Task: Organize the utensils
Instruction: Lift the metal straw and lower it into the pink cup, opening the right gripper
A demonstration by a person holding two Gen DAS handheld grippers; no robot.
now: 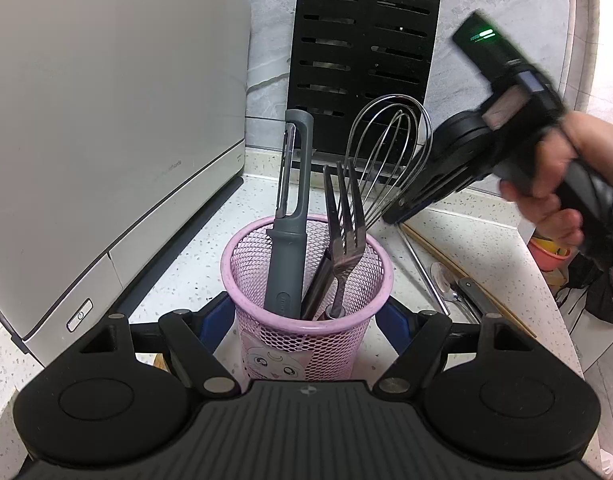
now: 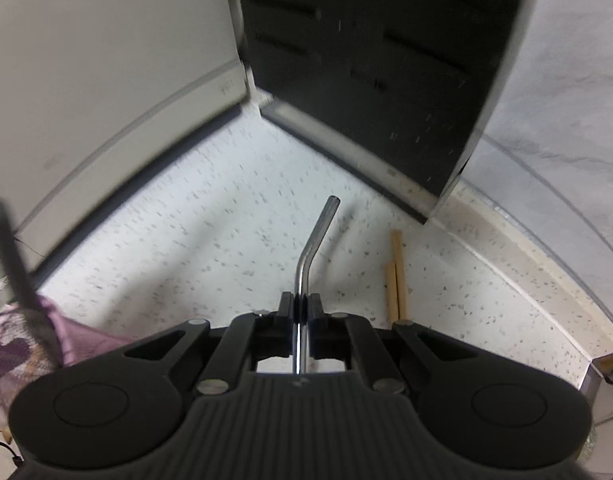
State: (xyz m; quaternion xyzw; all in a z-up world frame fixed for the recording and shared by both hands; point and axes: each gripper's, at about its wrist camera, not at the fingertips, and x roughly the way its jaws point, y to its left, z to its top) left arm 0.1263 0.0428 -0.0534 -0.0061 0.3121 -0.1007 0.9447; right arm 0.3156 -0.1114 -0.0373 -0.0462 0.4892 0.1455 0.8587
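Our black left gripper (image 1: 306, 316) has its two fingers spread wide, one on each side of a pink mesh cup (image 1: 306, 280). Our black right gripper (image 2: 301, 308) has its fingers squeezed tight on a thin bent metal straw (image 2: 312, 248). Our bare right hand (image 1: 562, 184) grips its handle, up high and tilted down.

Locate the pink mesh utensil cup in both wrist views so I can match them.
Left wrist: the pink mesh cup sits bottom centre, between the left gripper fingers, holding a peeler and fork.
Right wrist: only its blurred edge shows, lower left.
Shared landmark: the black slotted knife block against the wall.
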